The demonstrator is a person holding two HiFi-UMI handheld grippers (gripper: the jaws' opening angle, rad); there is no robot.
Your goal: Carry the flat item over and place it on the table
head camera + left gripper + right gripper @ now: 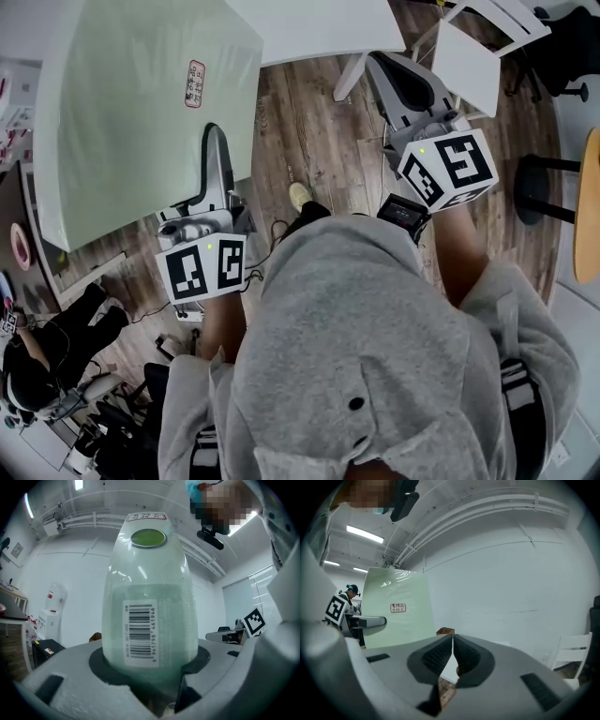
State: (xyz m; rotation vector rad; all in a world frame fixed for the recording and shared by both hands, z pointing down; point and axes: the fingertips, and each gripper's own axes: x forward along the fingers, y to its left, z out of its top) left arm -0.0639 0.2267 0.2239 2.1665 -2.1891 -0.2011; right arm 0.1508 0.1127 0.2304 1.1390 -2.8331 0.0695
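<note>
Closest to the head camera, a grey hooded top fills the lower frame, with both arms reaching forward from it. Just beyond, the left hand-held gripper [214, 159] is clamped on the near edge of the pale green board [141, 112], which is held clear of the wooden floor [319, 131]. Its own view shows the board rising from between the jaws, with the barcode sticker [139, 630] facing the lens. The right hand-held gripper [452, 654] has its jaws pressed together on nothing, well apart from the board. Farther off lies a white counter [319, 28]. By the look of it, the carry is in hand and the placing not yet done. Next the board wants bringing over a counter top, turning flat and lowering before the jaws let go, and a one-sided grip may let so broad a sheet swing. Count: one board, two hand-held grippers, one barcode sticker, one red-bordered label [195, 82], one shoe [300, 195]
</note>
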